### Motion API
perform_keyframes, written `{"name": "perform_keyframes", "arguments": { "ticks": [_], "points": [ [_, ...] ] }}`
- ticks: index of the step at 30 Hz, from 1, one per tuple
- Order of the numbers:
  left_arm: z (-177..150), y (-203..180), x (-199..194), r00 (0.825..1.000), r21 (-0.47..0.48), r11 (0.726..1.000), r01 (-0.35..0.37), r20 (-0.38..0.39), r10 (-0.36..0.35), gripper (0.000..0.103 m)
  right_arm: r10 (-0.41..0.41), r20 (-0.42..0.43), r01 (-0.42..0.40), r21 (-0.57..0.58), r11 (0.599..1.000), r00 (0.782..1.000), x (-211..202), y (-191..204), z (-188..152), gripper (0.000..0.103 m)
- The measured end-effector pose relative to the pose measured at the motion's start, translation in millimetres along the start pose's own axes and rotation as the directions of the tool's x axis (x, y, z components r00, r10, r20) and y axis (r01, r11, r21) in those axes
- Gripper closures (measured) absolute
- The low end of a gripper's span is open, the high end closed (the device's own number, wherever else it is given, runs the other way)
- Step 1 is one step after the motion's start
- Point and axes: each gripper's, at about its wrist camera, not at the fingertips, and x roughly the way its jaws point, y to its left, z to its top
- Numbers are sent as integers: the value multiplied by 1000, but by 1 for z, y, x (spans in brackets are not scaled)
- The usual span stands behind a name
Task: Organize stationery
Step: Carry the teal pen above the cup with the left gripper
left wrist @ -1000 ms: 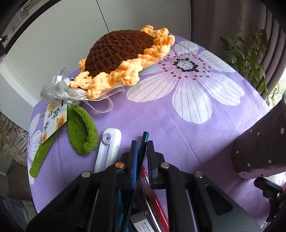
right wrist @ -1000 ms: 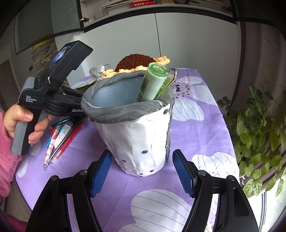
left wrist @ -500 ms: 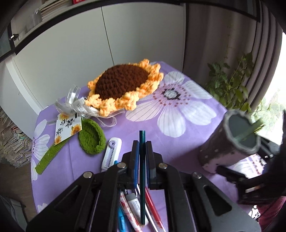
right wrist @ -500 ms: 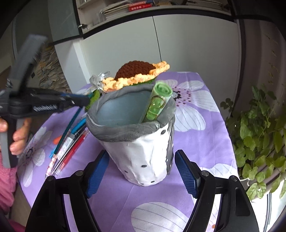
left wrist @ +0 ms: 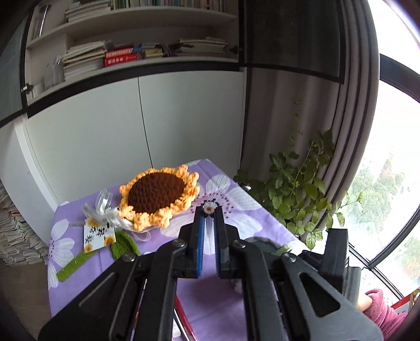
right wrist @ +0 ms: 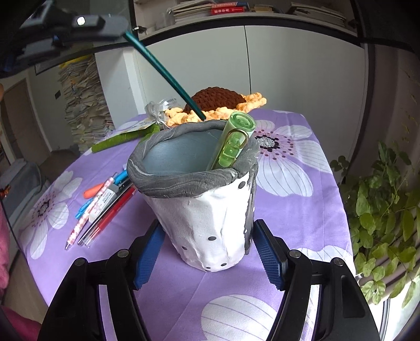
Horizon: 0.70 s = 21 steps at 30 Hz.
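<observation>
Teal pencil is hanging, pinched in the left gripper, above the cup. The right gripper fingers are clasping the cup's base on the bench.

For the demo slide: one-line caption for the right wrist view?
Right gripper braces the pen pot while the left gripper brings a teal pencil toward it.

Crochet sunflower lies at far edge of table, on purple cloth with white flower print. Ribbon and small card just beside it, near far left corner. Green crochet leaf touches card. Plant stands beyond right edge. Bookshelf above white cabinet doors. Paper stack on floor at left.
</observation>
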Motion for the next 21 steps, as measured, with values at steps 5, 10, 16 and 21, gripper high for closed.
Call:
{"name": "perform_keyframes", "arguments": {
  "ticks": [5,10,16,21],
  "points": [
    [5,-8,-7,1000,9,1000,21,8,-21,98,14,-2,-14,40,999,1000,0,-9,0,33],
    [6,-17,-20,998,18,999,47,31,-48,98,16,-3,-16,36,999,1000,0,-7,0,33],
    [12,-31,-30,995,46,996,72,59,-74,98,14,-3,-14,32,999,1000,0,-7,0,33],
    [22,-38,-31,993,56,995,86,80,-91,98,15,-3,-15,32,999,1000,1,-6,0,33]
  ]
}}
